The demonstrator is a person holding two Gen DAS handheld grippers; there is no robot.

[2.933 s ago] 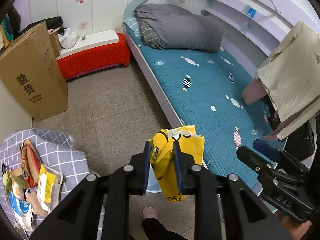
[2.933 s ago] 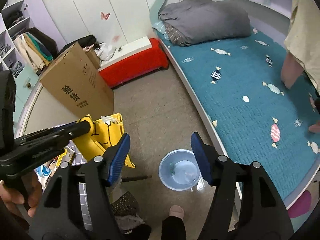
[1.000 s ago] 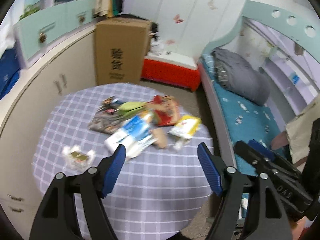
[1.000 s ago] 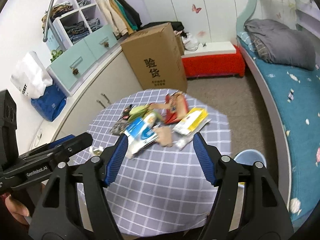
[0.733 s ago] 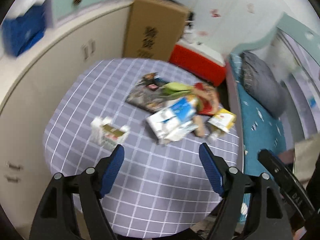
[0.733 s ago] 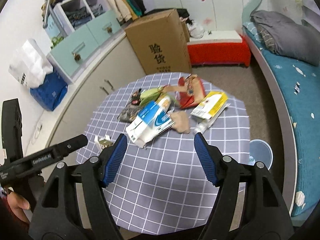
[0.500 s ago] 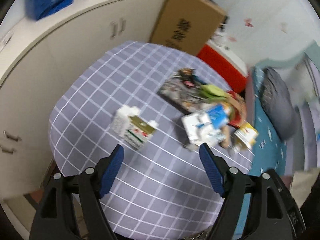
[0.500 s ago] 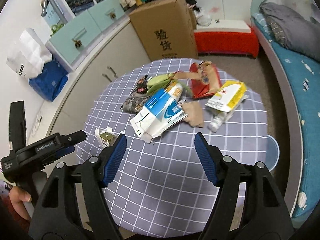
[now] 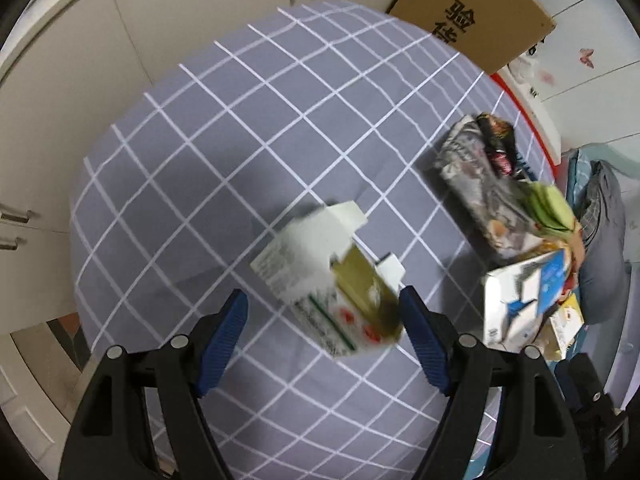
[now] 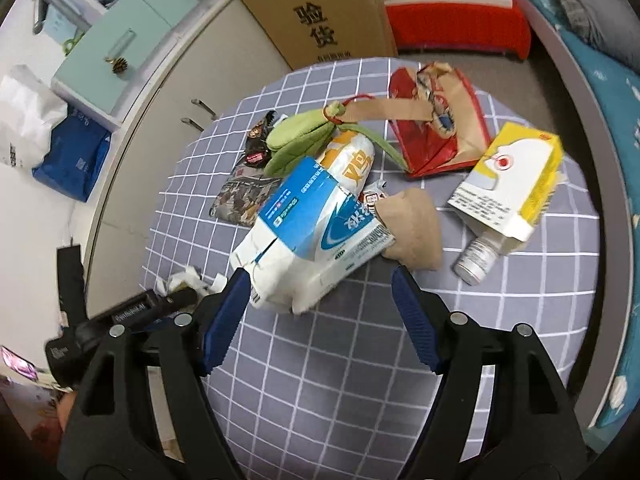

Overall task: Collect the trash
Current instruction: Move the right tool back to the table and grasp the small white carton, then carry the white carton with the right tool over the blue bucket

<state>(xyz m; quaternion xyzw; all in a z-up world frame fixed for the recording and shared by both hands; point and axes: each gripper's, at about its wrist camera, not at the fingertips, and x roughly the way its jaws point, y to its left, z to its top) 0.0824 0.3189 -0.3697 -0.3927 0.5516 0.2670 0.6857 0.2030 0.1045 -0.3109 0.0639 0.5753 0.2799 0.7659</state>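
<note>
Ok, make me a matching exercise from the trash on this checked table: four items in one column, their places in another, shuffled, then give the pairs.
Items
1. white and olive carton
2. blue and white box
3. yellow and white box
4. red paper bag

Places
A. over a small bottle's top end
B. far side of the pile, nearest the cardboard box
C. alone, between the open left gripper's fingers
D. just ahead of the open right gripper

Pairs: 1-C, 2-D, 3-A, 4-B

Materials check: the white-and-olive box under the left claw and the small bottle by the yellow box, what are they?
White-and-olive box: looks like thin printed cardboard, matte, with folded open flaps. Small bottle: probably plastic with a printed label; too small to be sure. Yellow box: printed cardboard, slightly glossy.
</note>
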